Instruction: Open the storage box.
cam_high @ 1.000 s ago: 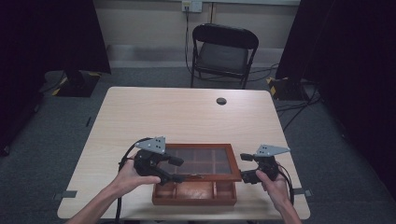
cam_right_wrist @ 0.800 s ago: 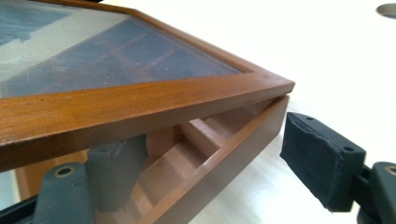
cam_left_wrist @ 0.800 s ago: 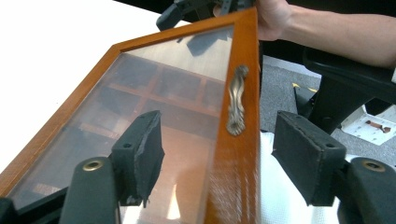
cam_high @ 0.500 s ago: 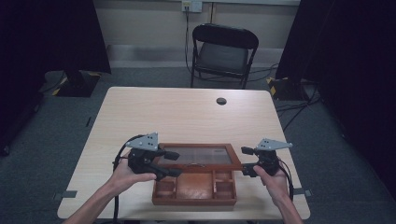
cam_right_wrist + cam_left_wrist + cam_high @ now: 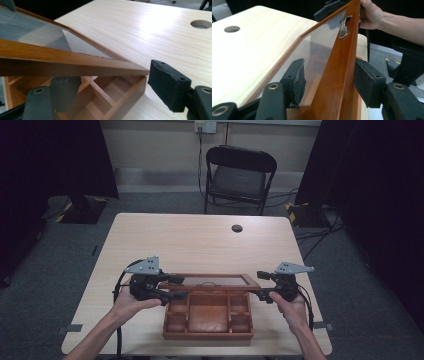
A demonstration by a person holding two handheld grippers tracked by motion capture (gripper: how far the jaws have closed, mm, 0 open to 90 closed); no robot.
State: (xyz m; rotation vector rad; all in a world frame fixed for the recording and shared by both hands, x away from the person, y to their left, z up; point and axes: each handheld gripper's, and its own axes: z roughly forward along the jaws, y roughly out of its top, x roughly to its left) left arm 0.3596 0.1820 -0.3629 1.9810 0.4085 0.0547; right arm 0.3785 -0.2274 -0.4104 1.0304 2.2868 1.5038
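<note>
Two grippers flank a wooden compartment box (image 5: 208, 317) near the table's (image 5: 200, 240) front edge, its glass-paned lid (image 5: 210, 281) raised steeply. The left gripper (image 5: 176, 287) straddles the lid's left end, jaws apart. The right gripper (image 5: 260, 285) gapes at the lid's right corner, not clamping.

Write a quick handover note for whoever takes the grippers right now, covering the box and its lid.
Left gripper: jaws straddle the left end of the glass lid, apart from the wood, not clamped.
Right gripper: open at the lid's right corner, one jaw under the frame.
Wooden box: at the near edge of the table, compartments exposed and seemingly empty.
Done: lid raised partway, roughly upright on its far side.
Left: swing the lid fully open and let go.
</note>
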